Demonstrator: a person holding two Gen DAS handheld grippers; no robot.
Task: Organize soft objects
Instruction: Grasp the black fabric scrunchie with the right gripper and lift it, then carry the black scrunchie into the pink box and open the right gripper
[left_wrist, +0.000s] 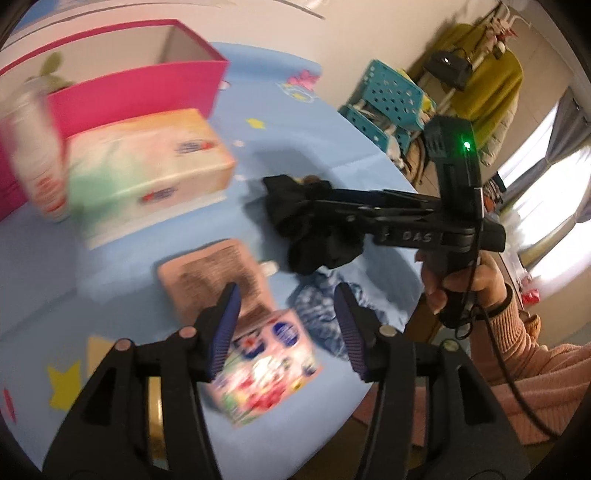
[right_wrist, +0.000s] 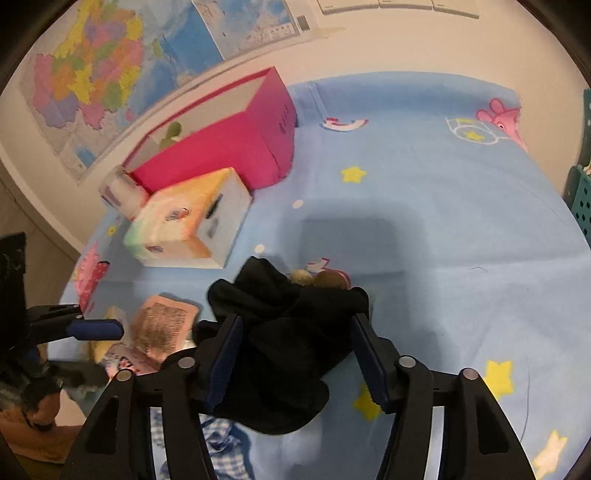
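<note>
A crumpled black cloth (right_wrist: 288, 354) lies on the blue tablecloth (right_wrist: 443, 221). My right gripper (right_wrist: 295, 321) stands open around it, a finger on each side, and the pads do not visibly squeeze it. The left wrist view shows that gripper (left_wrist: 314, 206) from the side, reaching over the black cloth (left_wrist: 321, 254). My left gripper (left_wrist: 287, 291) is open and holds nothing. It hovers above a pink tissue pack (left_wrist: 218, 280) and a colourful pack (left_wrist: 266, 365). A blue checked cloth (left_wrist: 317, 317) lies beside its right finger.
An open pink box (right_wrist: 229, 147) stands at the back with something green inside. In front of it stands a pastel tissue box (right_wrist: 188, 229), beside a blurred white bottle (left_wrist: 33, 147). Small round brownish things (right_wrist: 325, 278) peek out behind the black cloth. A teal basket (left_wrist: 388, 99) stands beyond the table.
</note>
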